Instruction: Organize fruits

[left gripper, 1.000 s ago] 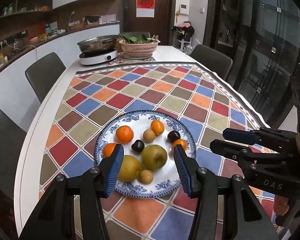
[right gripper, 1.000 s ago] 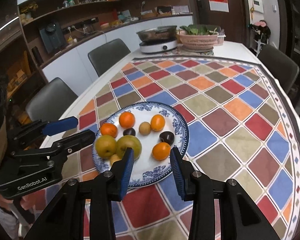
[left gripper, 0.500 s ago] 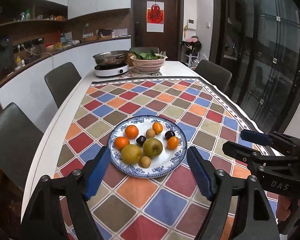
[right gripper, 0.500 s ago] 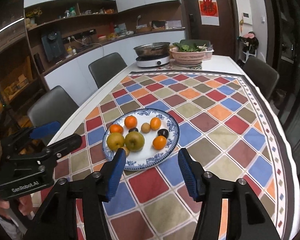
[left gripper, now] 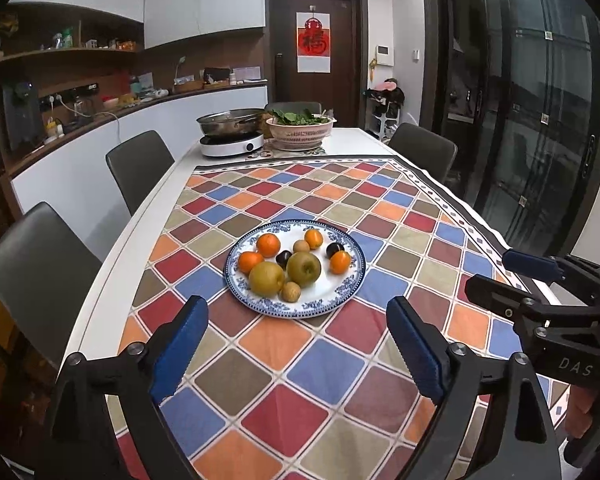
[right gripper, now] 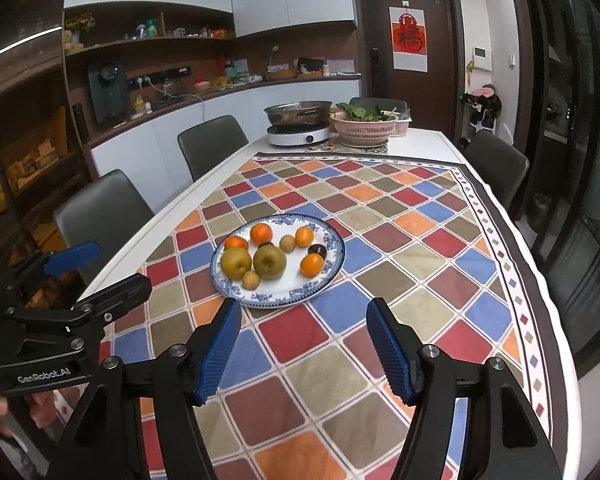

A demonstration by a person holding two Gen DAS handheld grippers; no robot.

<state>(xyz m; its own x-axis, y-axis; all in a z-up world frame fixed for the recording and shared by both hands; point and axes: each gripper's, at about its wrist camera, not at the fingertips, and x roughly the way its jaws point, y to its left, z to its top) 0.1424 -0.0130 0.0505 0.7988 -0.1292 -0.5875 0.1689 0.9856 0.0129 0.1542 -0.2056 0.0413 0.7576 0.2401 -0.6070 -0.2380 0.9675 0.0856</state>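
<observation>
Change, left wrist view: both grippers have drawn back from the round blue-and-white patterned china plate [left gripper: 354, 280]; a second ago the left gripper's [left gripper: 296, 350] blue pads flanked the fruit, now they sit well nearer than the plate, and the jaws have spread wider.
Meaning: judged from this, the fruit is all gathered on the plate and the task looks close to done, or paused between picks.
Fruit, left wrist view: two yellow-green pears [left gripper: 266, 279], small brown kiwis, orange tangerines [left gripper: 268, 244] and dark plums lie on the plate, far of the jaws and roughly centred between them, apart from both pads.
Right gripper [left gripper: 496, 276]: at the right edge, empty.
Change, right wrist view: same retreat; right gripper [right gripper: 304, 348] jaws spread, nothing between them.
Plate, right wrist view: far and slightly left of the jaw gap, on the multicoloured diamond-check tablecloth [right gripper: 400, 264].
Left gripper [right gripper: 100, 268]: near left, apart from the plate, holding nothing.
</observation>
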